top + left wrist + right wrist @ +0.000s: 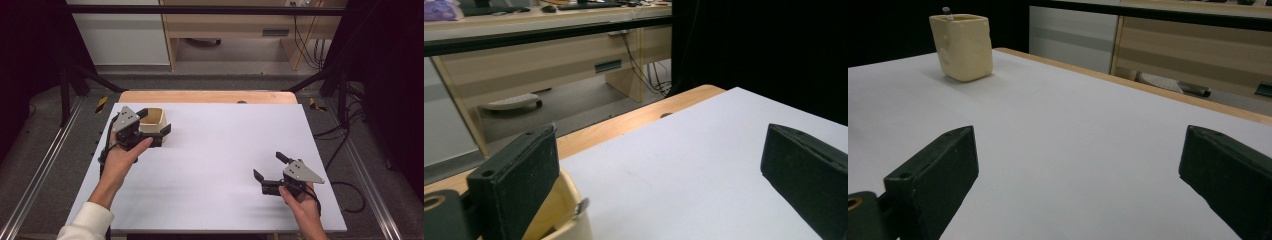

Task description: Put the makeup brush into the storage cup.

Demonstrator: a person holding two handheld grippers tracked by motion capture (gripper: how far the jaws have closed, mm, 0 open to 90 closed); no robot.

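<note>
A cream square cup (158,116) stands near the far left corner of the white table top (220,145). My left gripper (156,120) hovers at it, open, its jaws spread wide. In the left gripper view the cup (566,222) sits low under the left-hand jaw, with a small metal tip (582,205) poking from it; the gripper (658,132) holds nothing. My right gripper (267,164) rests open near the front right, empty. The right gripper view looks between its own jaws (1077,132) across bare table to the cup (964,47) and the metal tip (946,10).
The white sheet lies on a wooden table whose far edge (207,96) shows beyond it. A black frame surrounds the table, with a bar (200,9) across the back. A wooden desk (230,30) and cables (310,45) stand on the floor behind.
</note>
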